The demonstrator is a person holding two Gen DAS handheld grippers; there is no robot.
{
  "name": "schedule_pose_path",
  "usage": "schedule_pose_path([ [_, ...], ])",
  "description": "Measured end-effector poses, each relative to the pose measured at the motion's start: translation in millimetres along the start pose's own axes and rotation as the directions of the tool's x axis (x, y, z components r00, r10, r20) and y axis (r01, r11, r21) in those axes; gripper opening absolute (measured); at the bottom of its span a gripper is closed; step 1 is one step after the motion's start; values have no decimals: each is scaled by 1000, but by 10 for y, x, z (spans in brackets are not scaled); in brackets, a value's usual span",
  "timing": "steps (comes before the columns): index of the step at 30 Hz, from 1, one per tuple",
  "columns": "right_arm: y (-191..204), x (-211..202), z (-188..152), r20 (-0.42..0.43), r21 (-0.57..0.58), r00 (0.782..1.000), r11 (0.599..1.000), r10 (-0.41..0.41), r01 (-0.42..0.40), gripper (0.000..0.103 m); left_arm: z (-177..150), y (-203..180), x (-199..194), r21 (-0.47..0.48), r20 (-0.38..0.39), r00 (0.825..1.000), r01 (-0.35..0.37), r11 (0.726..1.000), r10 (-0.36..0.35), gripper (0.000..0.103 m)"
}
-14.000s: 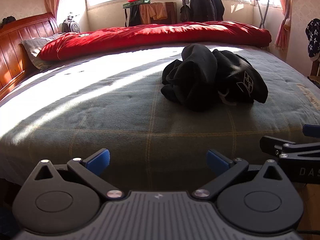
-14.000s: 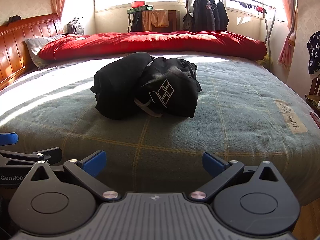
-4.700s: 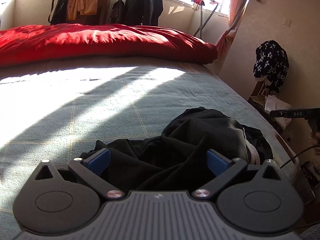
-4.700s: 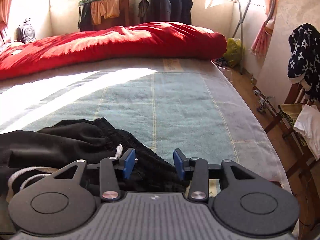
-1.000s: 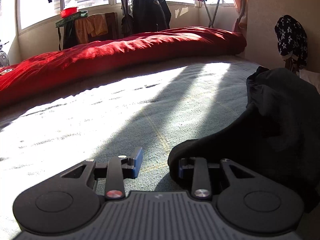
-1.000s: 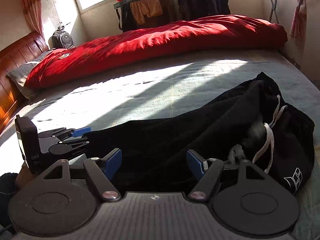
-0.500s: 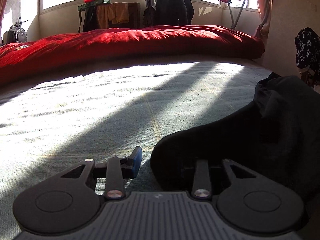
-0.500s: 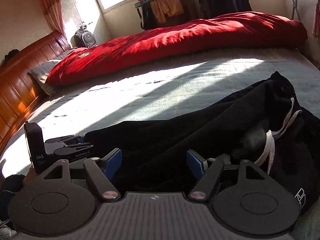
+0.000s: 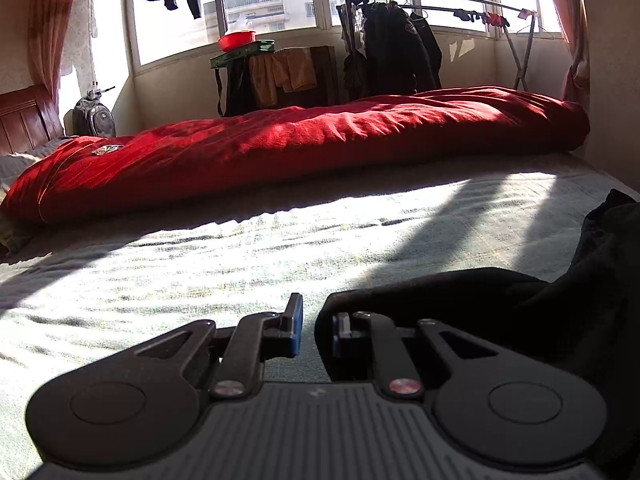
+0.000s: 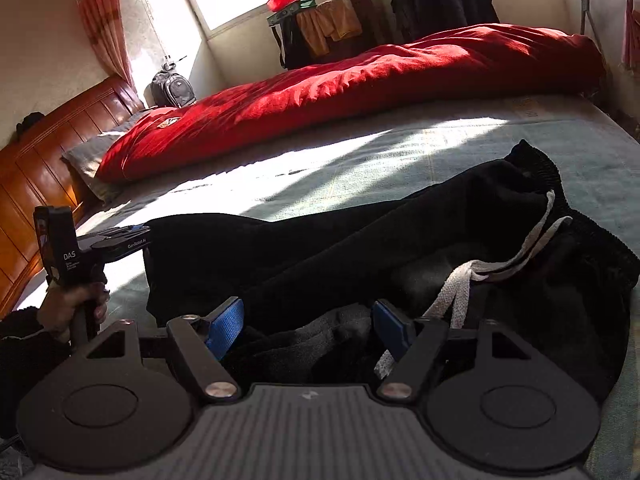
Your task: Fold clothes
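A: Entry. Black trousers [image 10: 400, 240] lie on the bed [image 10: 400, 148], stretched roughly across the right wrist view: leg end at the left, waistband with the white drawstring [image 10: 500, 264] at the right. Long axis runs left to right, tilting slightly away toward the waistband.

B: Left tongs [image 9: 316, 330]?

A: Jaws have just been closing and now stand nearly together. In the left wrist view the dark cloth drapes over the right-hand finger, and a narrow gap shows beside the left pad. Whether the pads actually pinch the hem, I cannot tell; it reads as a hold on the leg end. In the right wrist view the same left tongs [image 10: 132, 236] sit right at the leg's end, gripped by the person's hand [image 10: 76, 308].

B: Right tongs [image 10: 308, 330]?

A: Standing wide, nothing pressed. They straddle bunched cloth near the middle of the trousers, close to the waistband; the drawstring trails beside the right-hand pad.

B: So which hand is nearer to which end?

A: Left owns the leg end, right is nearest the waist. My judgement: the coming move depends on the right tongs closing on the waistband side, so the garment can be drawn taut along that axis before any fold.

B: Risk?

A: Catching the drawstring alone instead of cloth.
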State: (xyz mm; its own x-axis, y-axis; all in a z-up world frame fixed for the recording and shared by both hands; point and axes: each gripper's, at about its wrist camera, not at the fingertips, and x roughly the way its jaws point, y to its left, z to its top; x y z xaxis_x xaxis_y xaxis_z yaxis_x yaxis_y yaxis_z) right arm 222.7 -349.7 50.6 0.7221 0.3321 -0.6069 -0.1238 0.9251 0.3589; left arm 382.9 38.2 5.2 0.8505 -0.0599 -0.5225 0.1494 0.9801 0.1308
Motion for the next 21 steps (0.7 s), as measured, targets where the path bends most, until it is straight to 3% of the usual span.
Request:
schedule_pose_path([
  [12,-36,-202,-181,25,60,997,995,-80,78,76,510,424,847,-29,-92,996,-1,1000,-1,12],
  [18,11,-238,-208,19,65,994,992,-110,109,76,702,427,1273,-12,-153,988,-27,1000,24,13],
  [21,37,-215,-223,9,63,993,991,-118,117,78,741,359,1462,-23,-167,986,-33,999,29,19],
])
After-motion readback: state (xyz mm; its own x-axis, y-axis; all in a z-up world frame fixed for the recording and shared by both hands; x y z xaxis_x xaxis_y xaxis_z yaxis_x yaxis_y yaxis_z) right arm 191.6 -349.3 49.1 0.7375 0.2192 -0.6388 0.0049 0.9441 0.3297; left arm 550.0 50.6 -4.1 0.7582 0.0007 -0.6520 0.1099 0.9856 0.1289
